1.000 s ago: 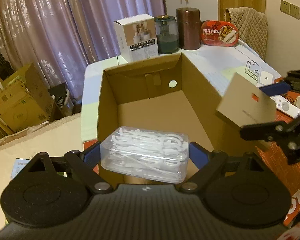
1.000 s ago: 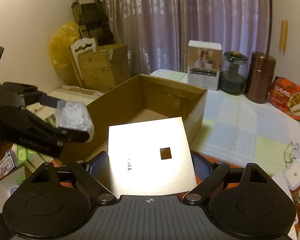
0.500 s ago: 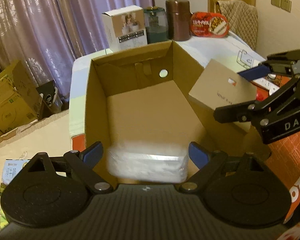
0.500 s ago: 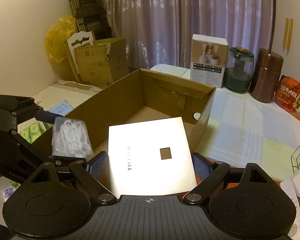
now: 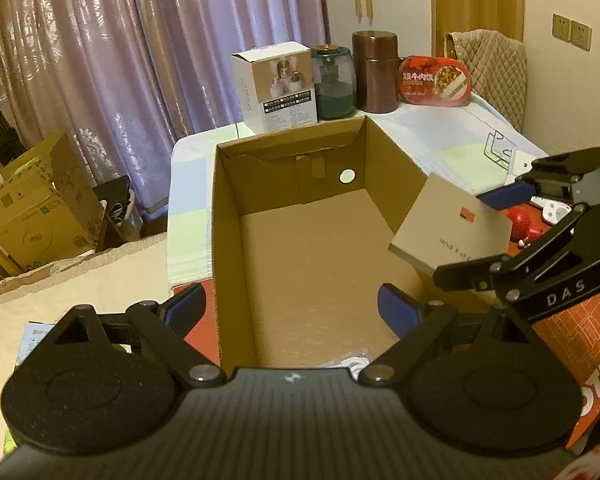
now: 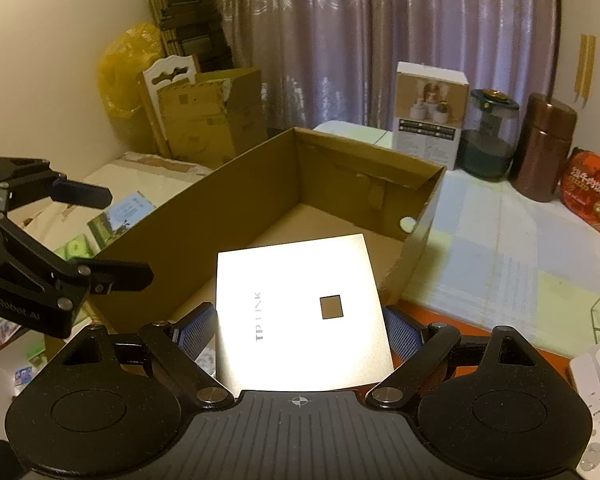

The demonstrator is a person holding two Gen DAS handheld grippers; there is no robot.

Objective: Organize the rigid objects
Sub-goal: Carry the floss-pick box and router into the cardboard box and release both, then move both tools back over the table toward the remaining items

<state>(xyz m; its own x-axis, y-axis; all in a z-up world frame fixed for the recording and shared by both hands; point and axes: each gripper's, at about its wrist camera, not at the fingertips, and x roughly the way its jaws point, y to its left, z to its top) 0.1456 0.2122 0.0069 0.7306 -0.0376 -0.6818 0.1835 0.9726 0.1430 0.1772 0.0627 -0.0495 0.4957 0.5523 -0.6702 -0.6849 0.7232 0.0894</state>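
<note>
The clear floss-pick case (image 5: pixel 354 362) has dropped from the left tongs (image 5: pixel 292 310), now spread and empty, into the cardboard box (image 5: pixel 312 264) directly beneath. The right tongs (image 6: pixel 300 326) pinch the flat TP-Link box (image 6: pixel 300 312) above the box's near-right corner.

The open cardboard box (image 5: pixel 312 248) sits on the table (image 5: pixel 452 140) — behind its far wall stand, left to right, a carton (image 5: pixel 276 84), a jar (image 5: pixel 334 82), a canister (image 5: pixel 376 72) and a food tub (image 5: pixel 434 82). The flat TP-Link box (image 6: pixel 300 312) hangs over the cardboard box's near right corner — more cartons (image 5: pixel 32 208) lie left, off the table.
</note>
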